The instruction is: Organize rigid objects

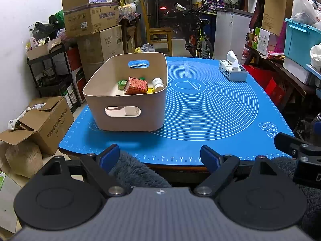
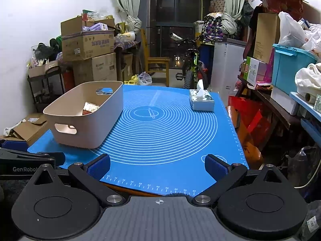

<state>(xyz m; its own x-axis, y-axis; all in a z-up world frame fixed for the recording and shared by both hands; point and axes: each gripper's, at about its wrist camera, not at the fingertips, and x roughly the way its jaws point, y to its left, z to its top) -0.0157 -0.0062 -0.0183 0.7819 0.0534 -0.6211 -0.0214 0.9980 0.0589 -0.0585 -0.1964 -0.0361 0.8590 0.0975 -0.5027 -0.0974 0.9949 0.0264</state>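
While both tongs — left (image 1: pixel 161 157), right (image 2: pixel 158 167) — gape empty, the bin (image 1: pixel 128 110) runs lengthwise away.

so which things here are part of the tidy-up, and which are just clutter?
Job:
- beige bin
- red patterned box inside it
- white bottle inside it
- green tape roll inside it

Lying about:
- tissue box
- blue mat
- cardboard boxes
- bicycle

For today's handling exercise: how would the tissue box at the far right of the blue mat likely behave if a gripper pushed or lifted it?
The tissue box looks like a soft pack, so it would probably dent under a squeeze. It lies flat on the blue mat, so it should slide, not roll. The tissue sticking out is floppy and gives no firm hold.
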